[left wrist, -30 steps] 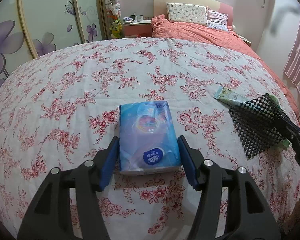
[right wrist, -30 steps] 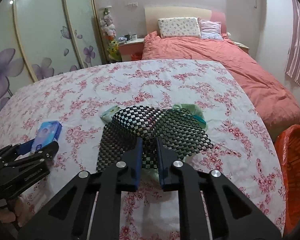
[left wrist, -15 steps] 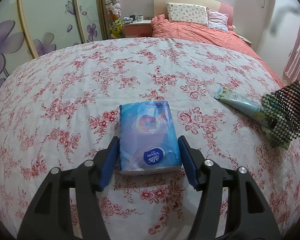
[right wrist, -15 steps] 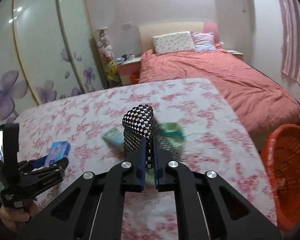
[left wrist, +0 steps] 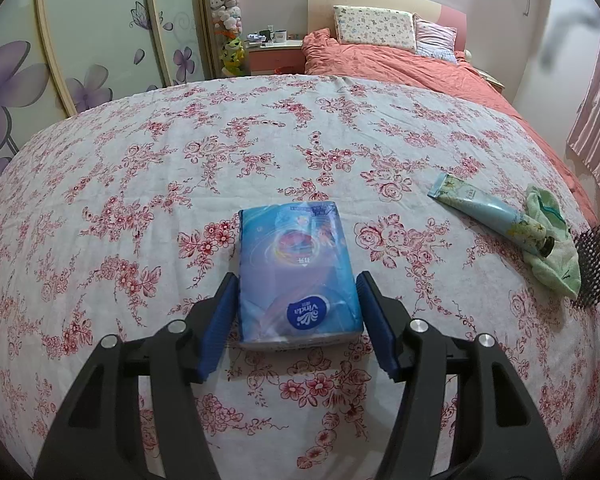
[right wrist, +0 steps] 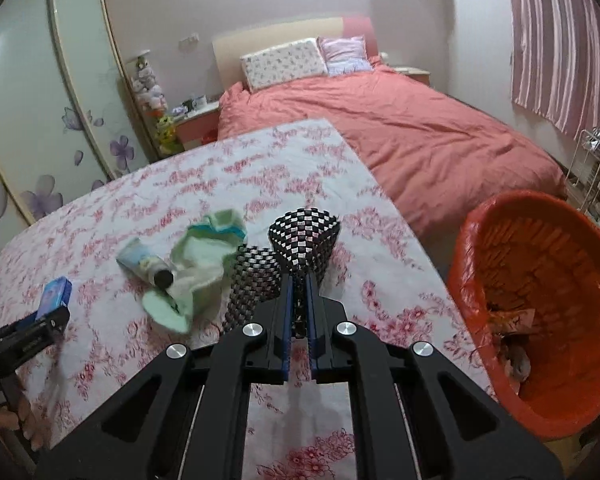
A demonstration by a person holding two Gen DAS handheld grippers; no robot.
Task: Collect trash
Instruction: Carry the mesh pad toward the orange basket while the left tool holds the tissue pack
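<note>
The right gripper's (right wrist: 298,300) fingers (right wrist: 285,312) are pressed almost together, pinching a fold of black-and-white checkered mesh mat (right wrist: 300,238), which bunches up above the tips and droops on their left side; the left gripper's (left wrist: 298,318) fingers (left wrist: 220,320) stand spread either side of a blue Vinda tissue pack (left wrist: 296,268), just beside its long edges, and I cannot tell whether the pads press it. The step in hand looks like carrying the mat to the orange-lined bin (right wrist: 536,320), which stands off the right edge of the flowered tablecloth (left wrist: 260,152), lower than the tabletop, with scraps already at its bottom. The next move, as I judge it, calls for swinging the mat rightwards past the table edge until it hangs over the bin's mouth, then parting the fingers; the limp mesh could snag on the near rim if brought in too low. The path toward the bin is open, with nothing between mat and rim. On the far side of the mat from the bin lie a pale green cloth (right wrist: 196,268) and a light blue tube (right wrist: 144,266), touching each other, and the tissue pack lies farther still from the bin.
</note>
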